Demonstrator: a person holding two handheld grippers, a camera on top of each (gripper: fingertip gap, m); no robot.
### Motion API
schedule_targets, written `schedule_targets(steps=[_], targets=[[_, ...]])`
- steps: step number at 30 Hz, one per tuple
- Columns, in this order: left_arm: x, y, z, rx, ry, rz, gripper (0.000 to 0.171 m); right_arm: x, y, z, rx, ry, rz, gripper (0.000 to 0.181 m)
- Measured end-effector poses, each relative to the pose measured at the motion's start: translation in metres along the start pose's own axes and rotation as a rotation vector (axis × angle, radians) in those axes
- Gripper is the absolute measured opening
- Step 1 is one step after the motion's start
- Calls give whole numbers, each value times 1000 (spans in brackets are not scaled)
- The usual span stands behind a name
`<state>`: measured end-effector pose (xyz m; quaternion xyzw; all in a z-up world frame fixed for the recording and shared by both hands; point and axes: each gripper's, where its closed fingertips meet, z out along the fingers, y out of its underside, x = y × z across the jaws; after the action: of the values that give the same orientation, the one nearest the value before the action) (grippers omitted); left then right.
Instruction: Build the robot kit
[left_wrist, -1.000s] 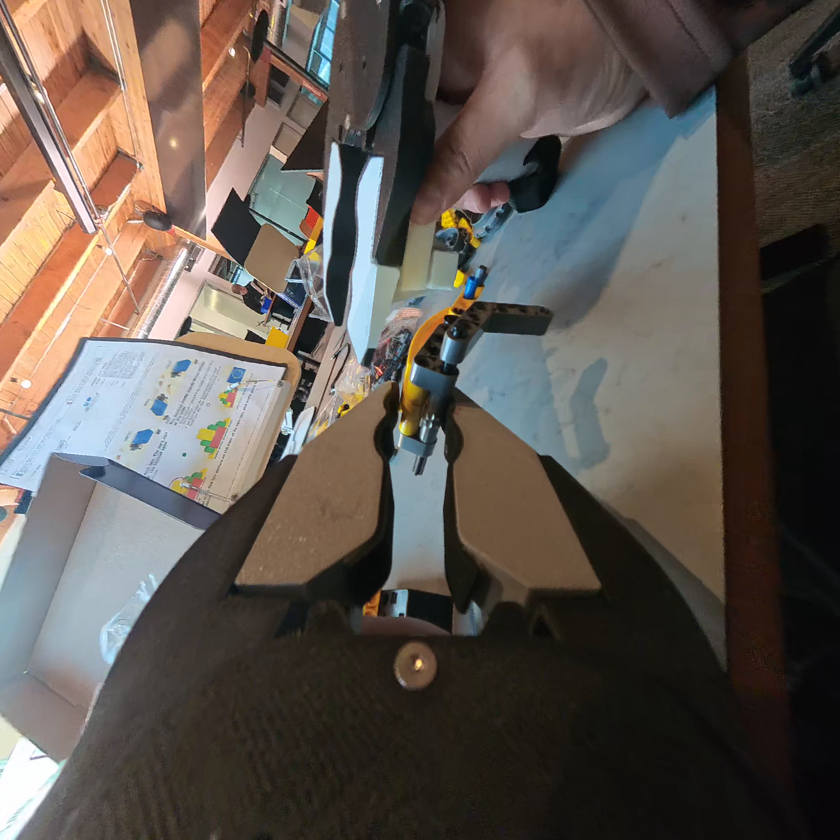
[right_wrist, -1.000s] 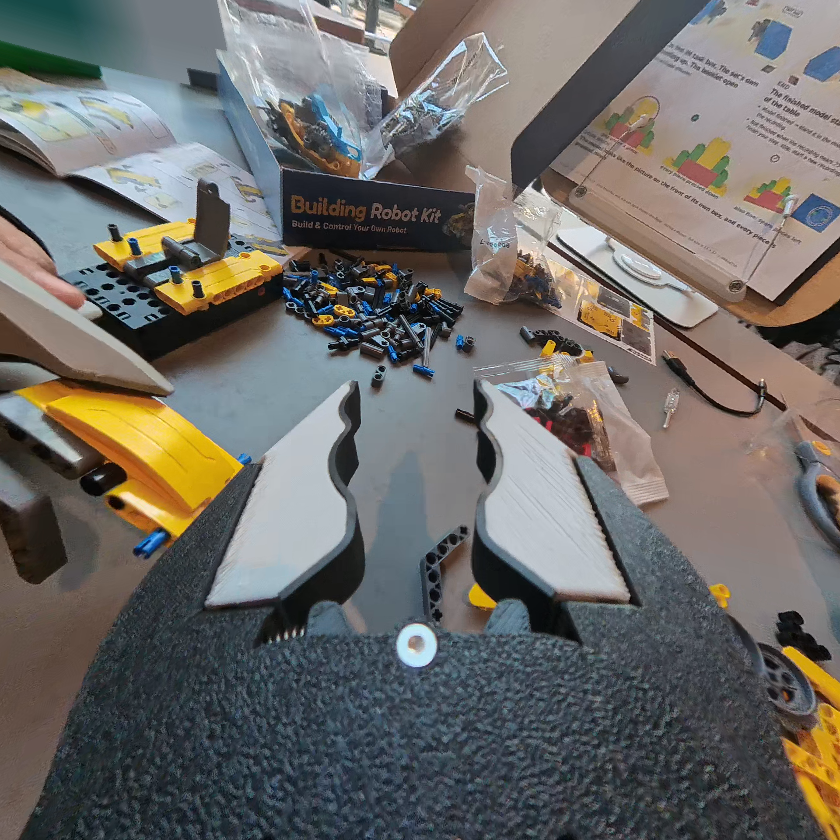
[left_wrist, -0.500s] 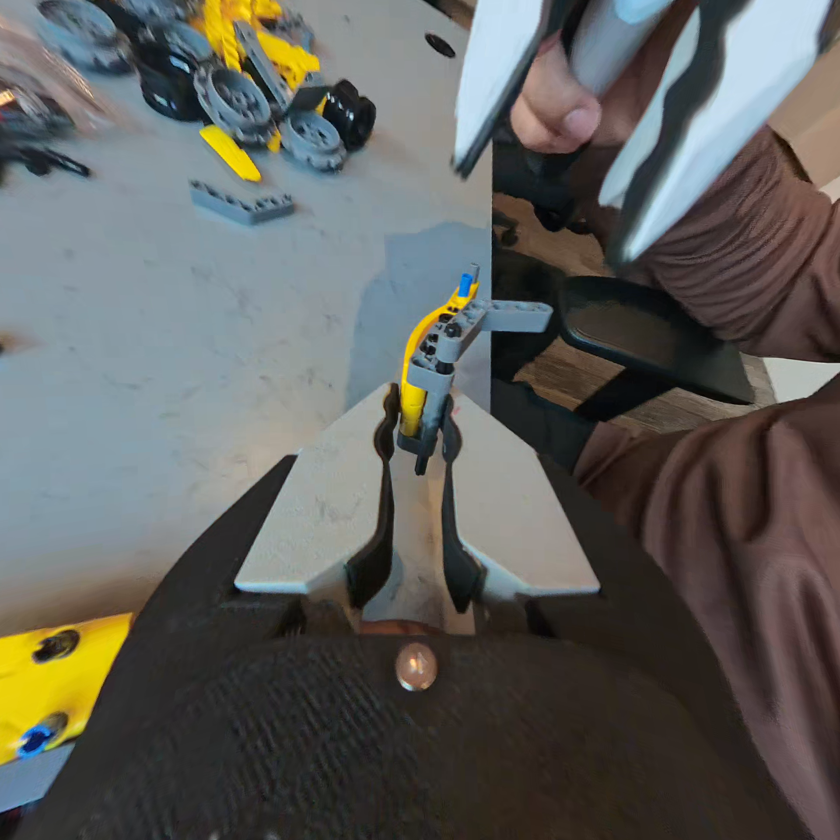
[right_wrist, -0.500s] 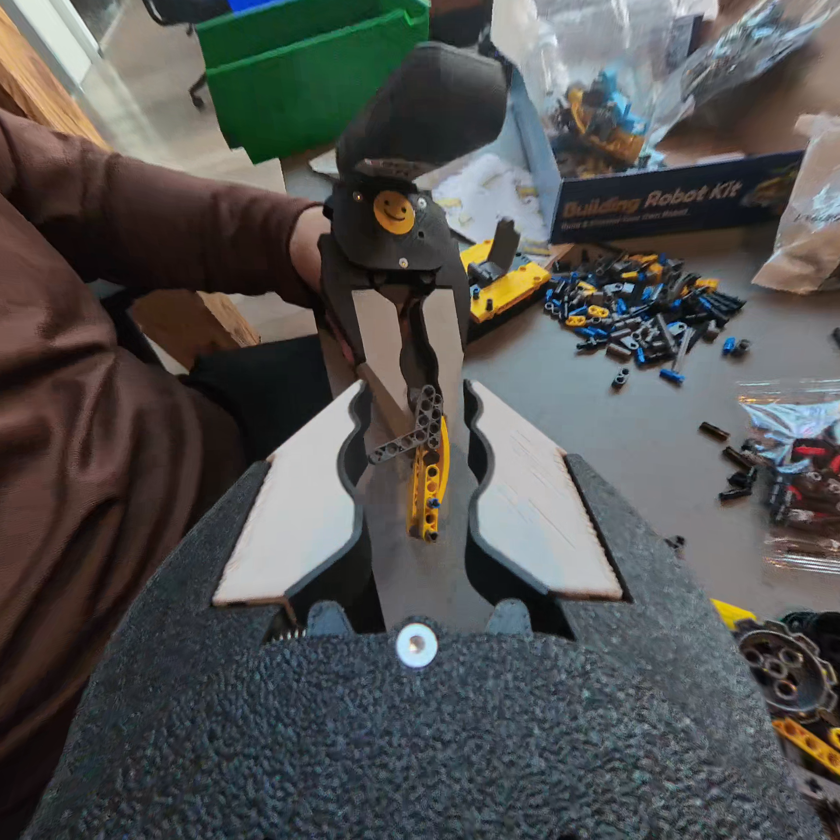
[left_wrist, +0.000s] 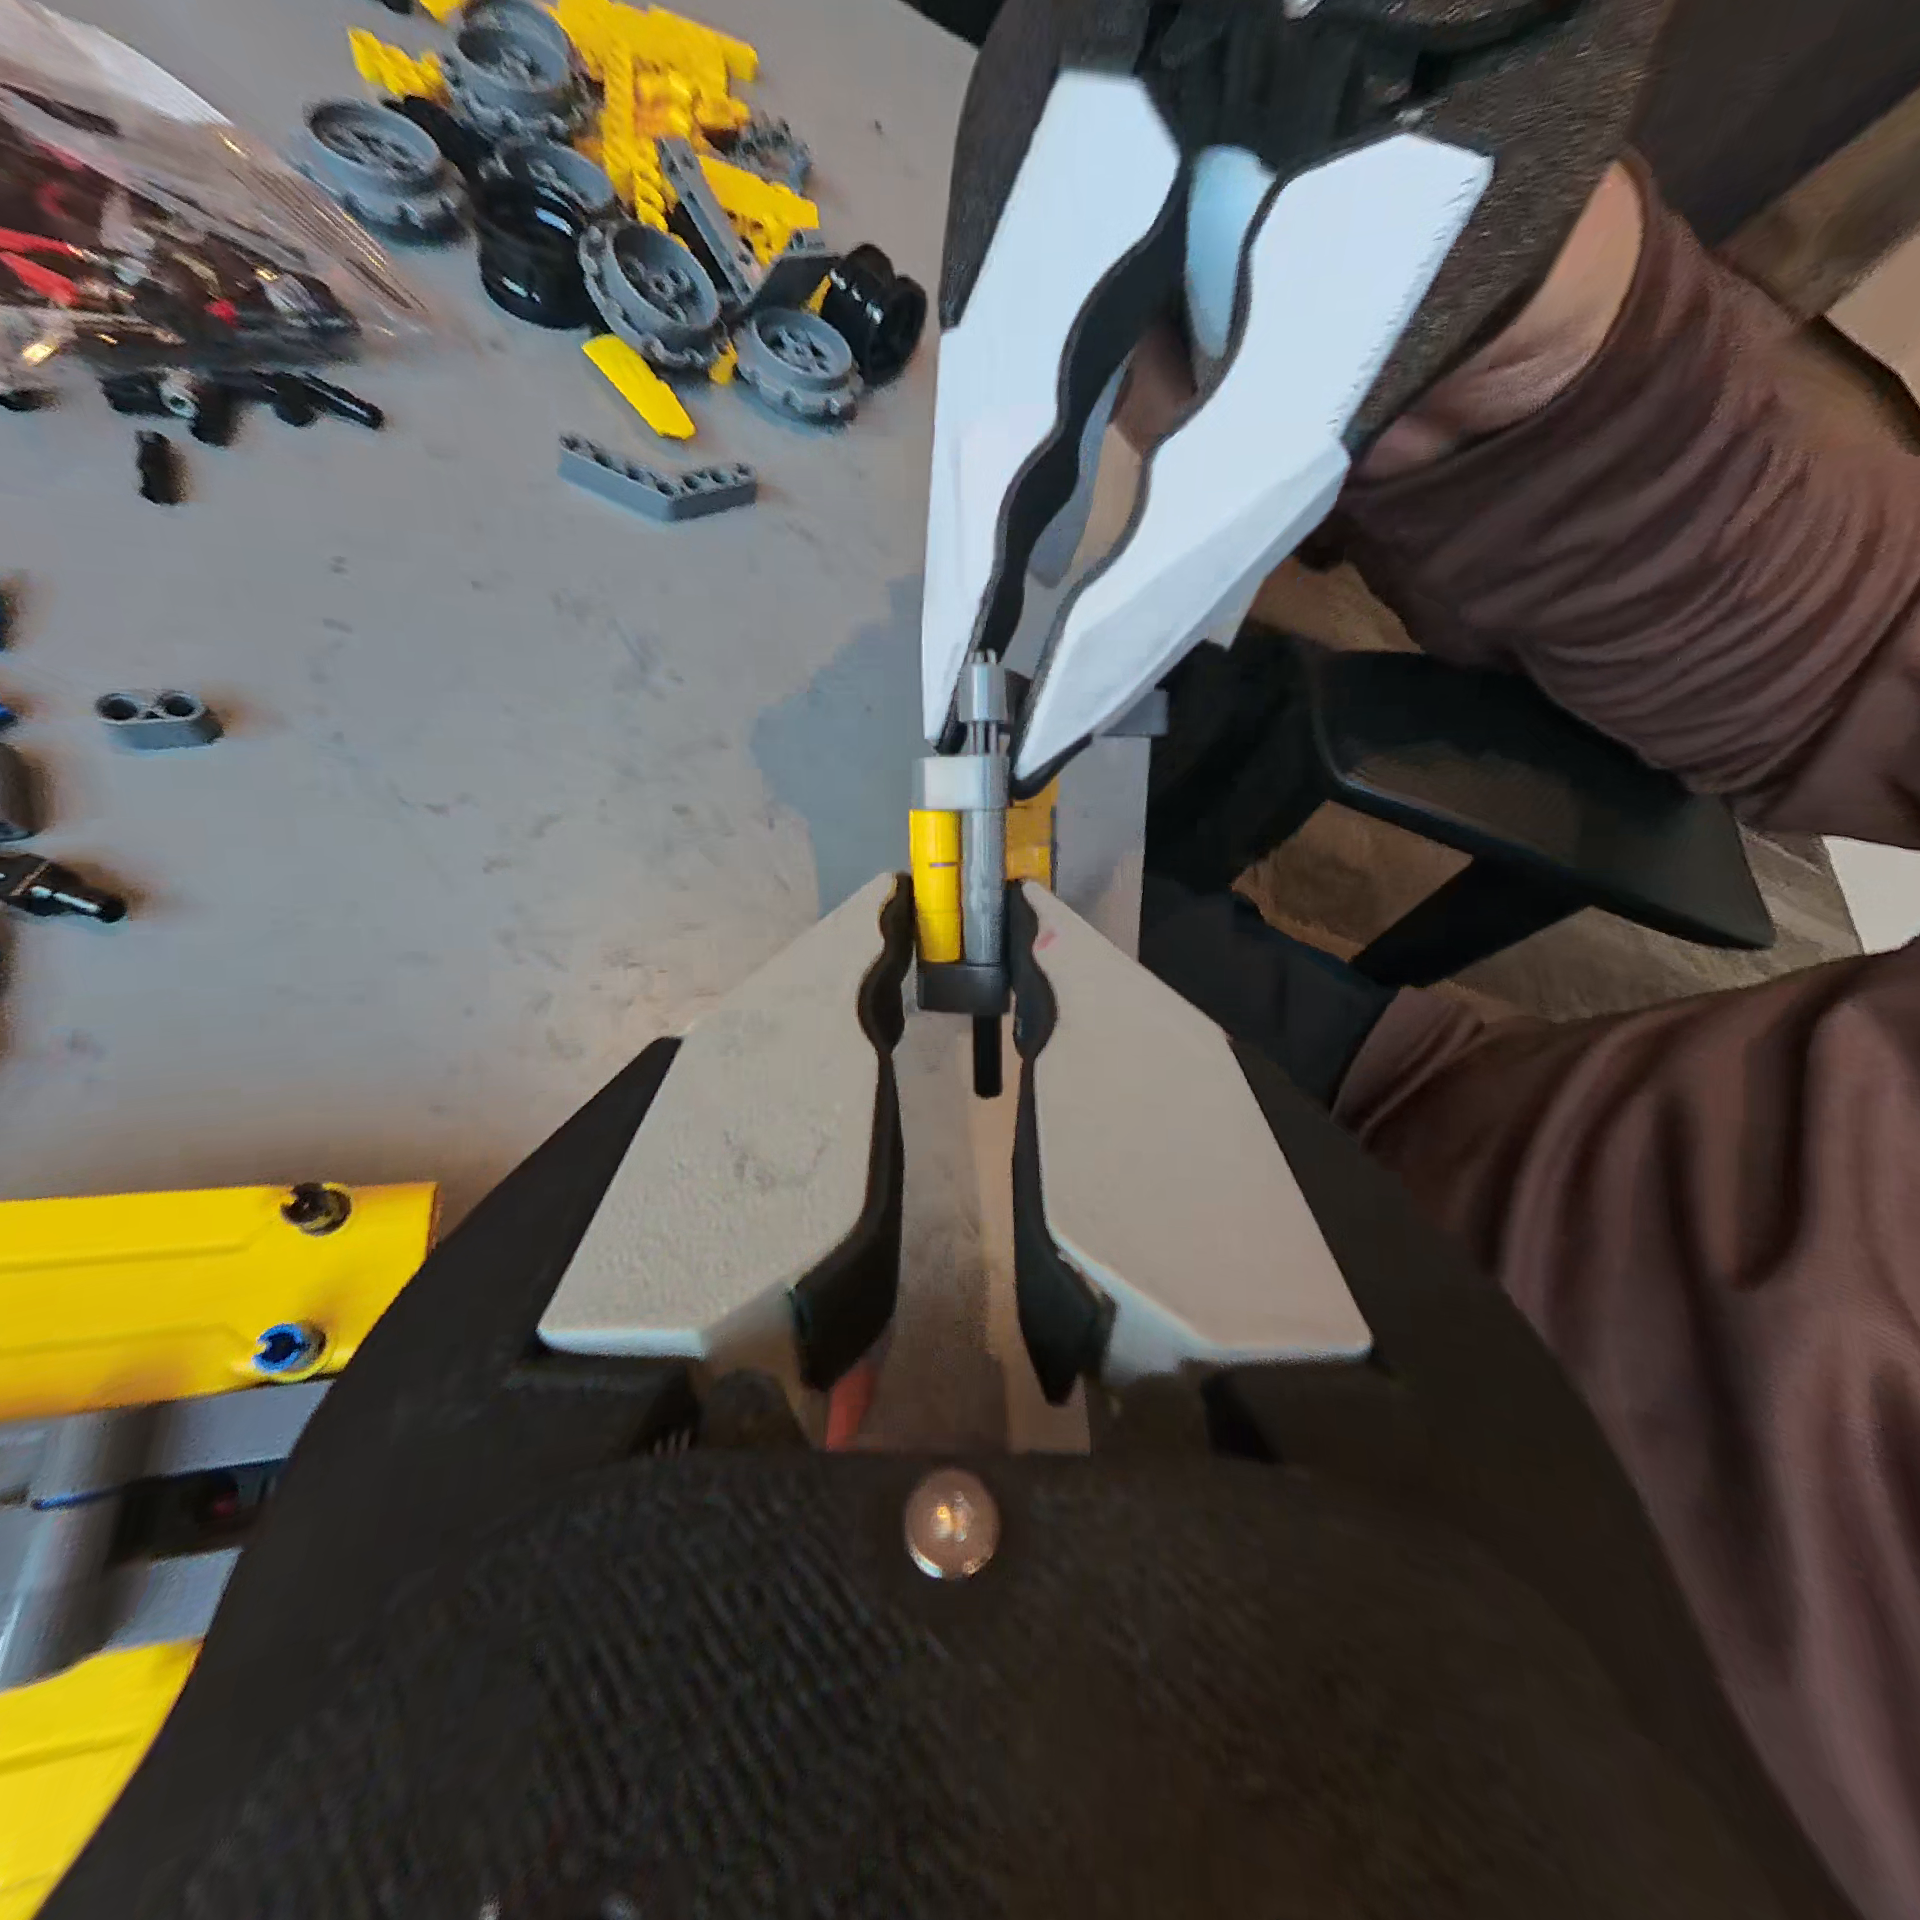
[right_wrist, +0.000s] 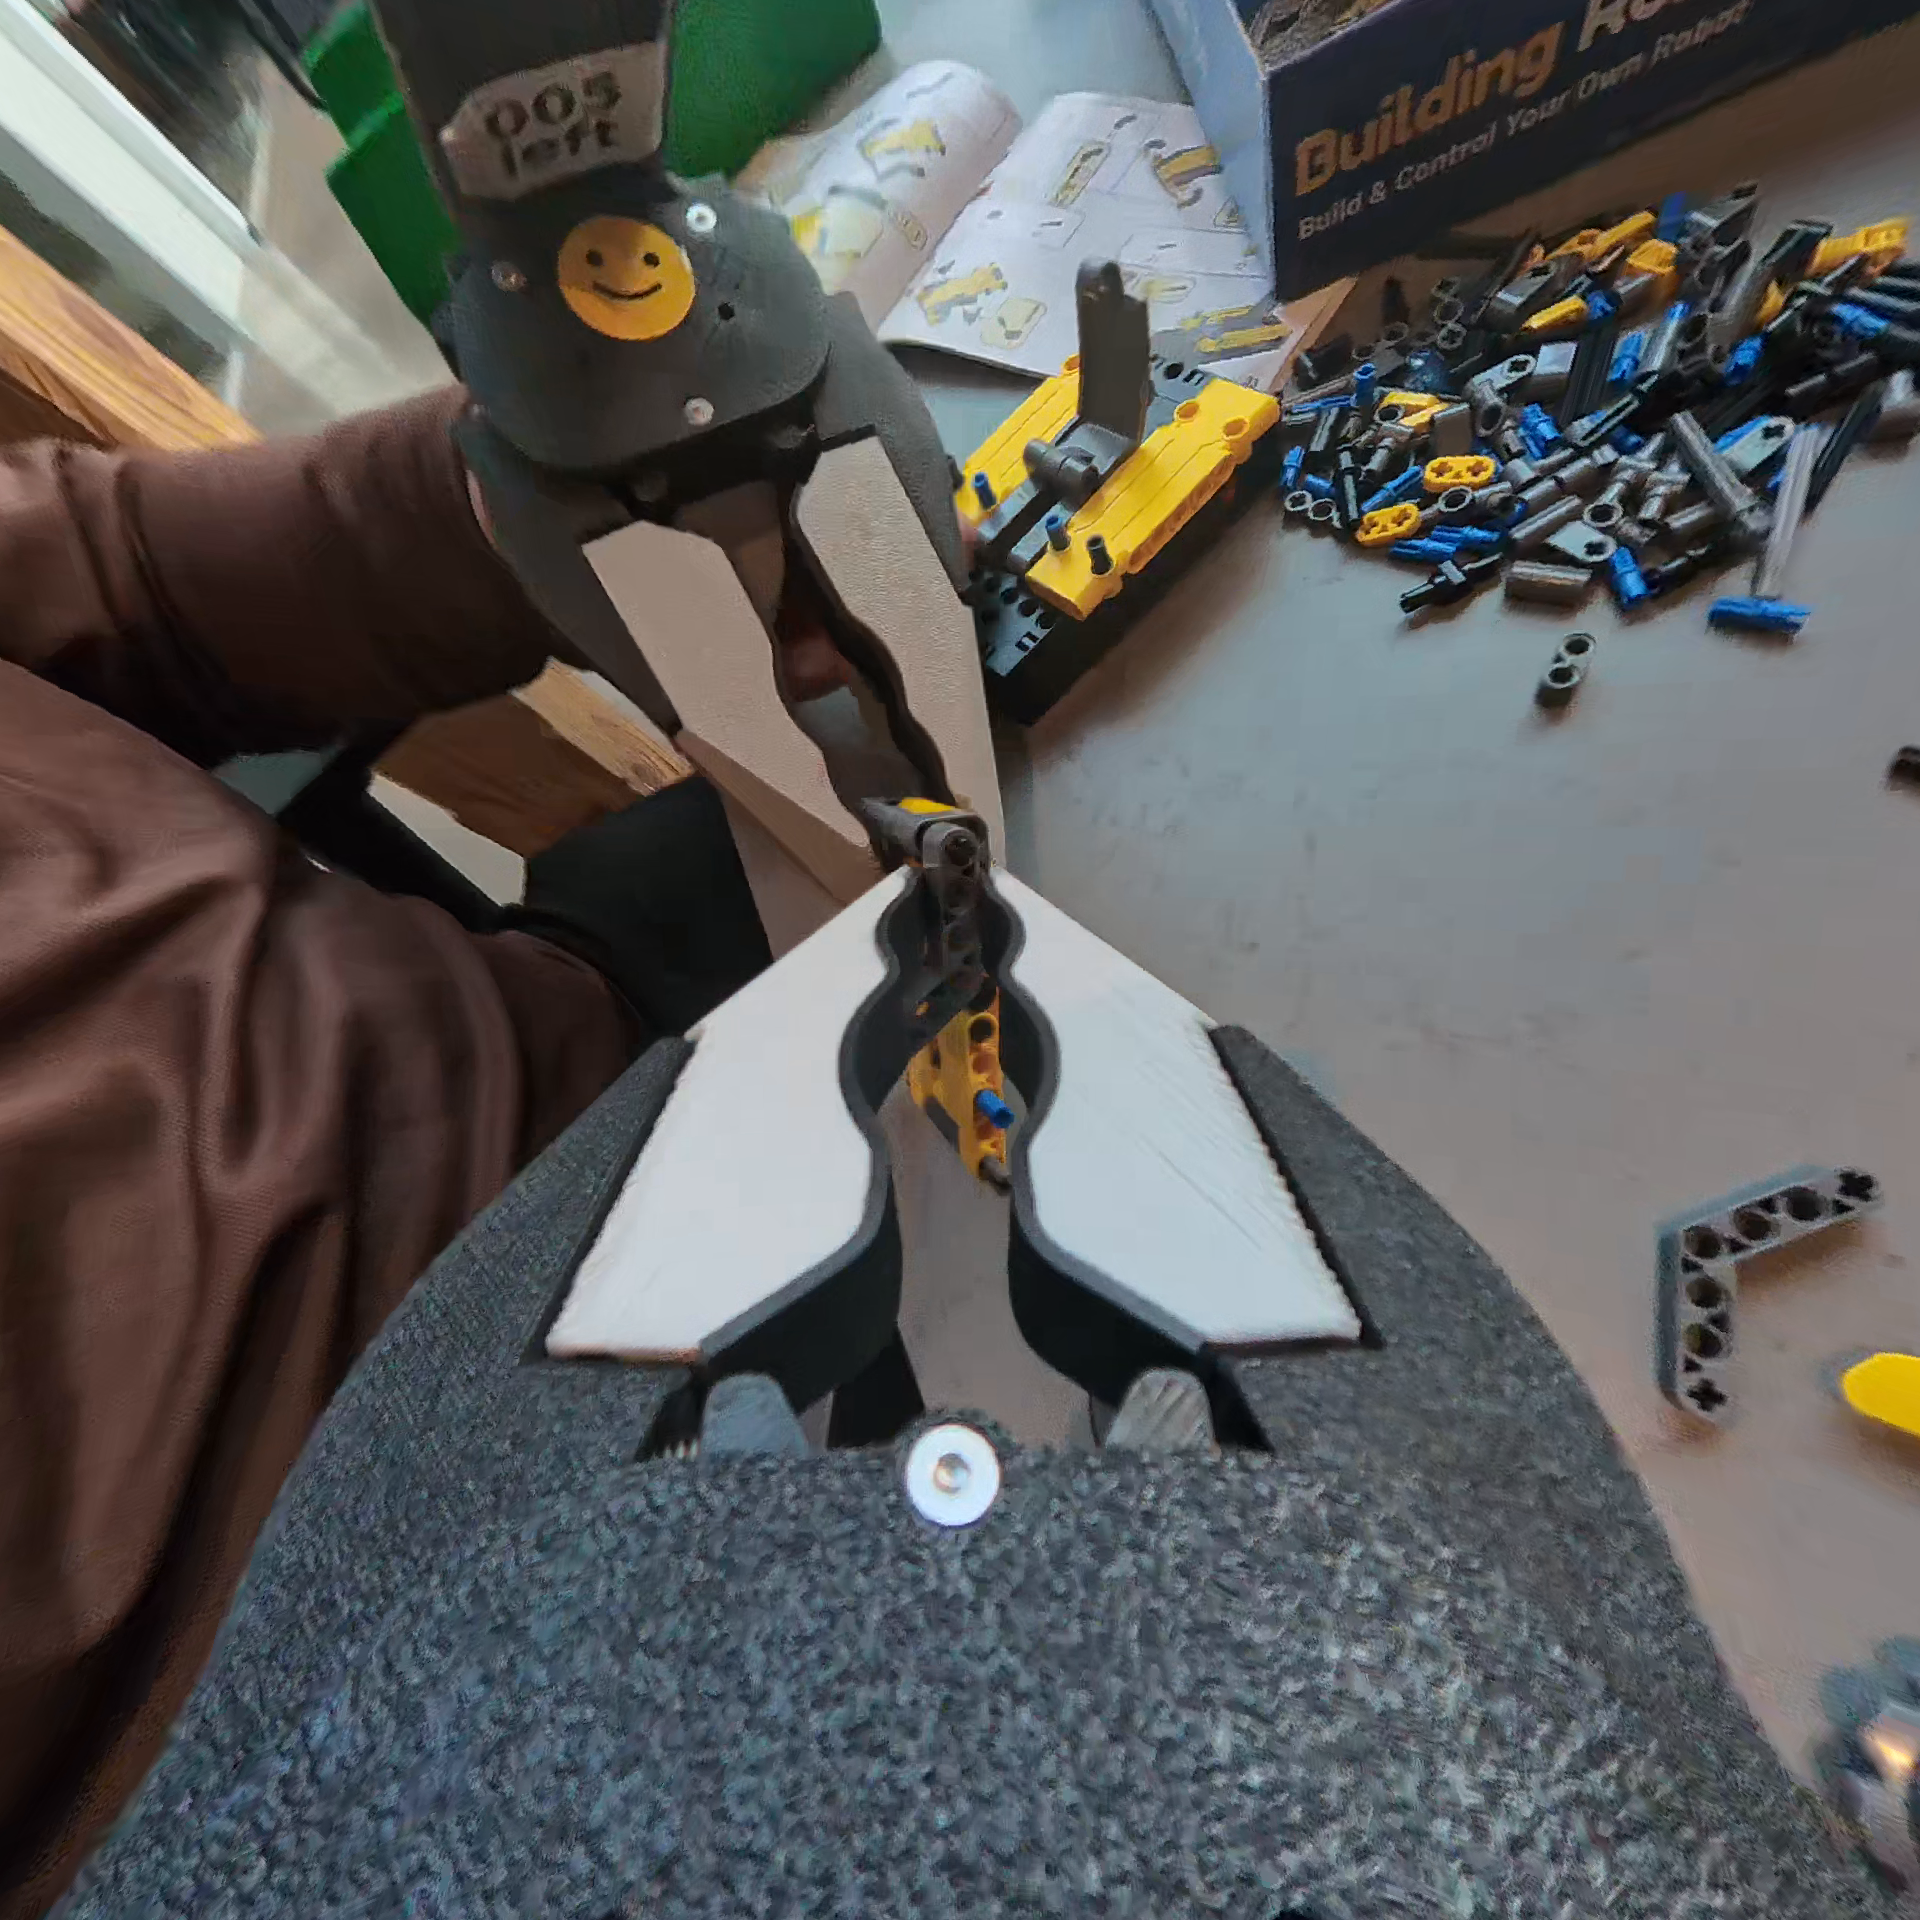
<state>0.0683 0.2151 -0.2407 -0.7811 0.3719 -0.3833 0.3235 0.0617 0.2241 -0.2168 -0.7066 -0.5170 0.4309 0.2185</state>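
A small yellow-and-grey brick assembly (left_wrist: 935, 883) is held in the air between both grippers, over the table's near edge. My left gripper (left_wrist: 961, 894) is shut on its yellow and grey lower end; a black pin sticks back between the fingers. My right gripper (left_wrist: 982, 727) comes in from above, tips shut on the grey upper end. In the right wrist view my right gripper (right_wrist: 948, 878) is shut on the assembly's dark grey beam (right_wrist: 951, 935), with the yellow part (right_wrist: 971, 1081) between its fingers. The left gripper (right_wrist: 914, 810) meets it tip to tip.
On the grey table (left_wrist: 416, 779): a pile of wheels and yellow parts (left_wrist: 665, 208), a grey beam (left_wrist: 655, 483), a parts bag (left_wrist: 135, 239), a yellow-panelled build (left_wrist: 156, 1278). Also a heap of pins (right_wrist: 1610, 416), a yellow-black base (right_wrist: 1122, 488), a dark blue box (right_wrist: 1558, 125), an L-beam (right_wrist: 1745, 1257). Brown sleeves lie at the table edge. Only a small space, under 4 cm, lies between the two pairs of fingers.
My right gripper, open a moment ago, has moved in and shut on the grey beam of the assembly. My left gripper has kept its hold and turned down toward the table.
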Motion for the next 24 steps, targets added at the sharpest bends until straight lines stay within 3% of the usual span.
schedule_targets(steps=[4, 6, 9, 14, 17, 24], targets=[[-8, -9, -6, 98, -55, -10, 13, 9, -2, -1, 98, -88, 187, 9], [-14, -8, -10, 116, -104, -38, 24, 22, 3, -1, 104, -54, 223, 9], [-17, 1, -20, 87, -163, -52, 32, 31, 10, -3, 95, -39, 249, 9], [-29, 21, -16, -5, -273, 38, 17, 41, 25, 7, 36, -39, 334, 9], [-34, 20, -11, -41, -330, 111, 9, 37, 33, 13, -2, -65, 368, 10], [-27, 16, 8, -117, -370, 286, 15, 38, 45, 17, -43, -56, 376, 16]])
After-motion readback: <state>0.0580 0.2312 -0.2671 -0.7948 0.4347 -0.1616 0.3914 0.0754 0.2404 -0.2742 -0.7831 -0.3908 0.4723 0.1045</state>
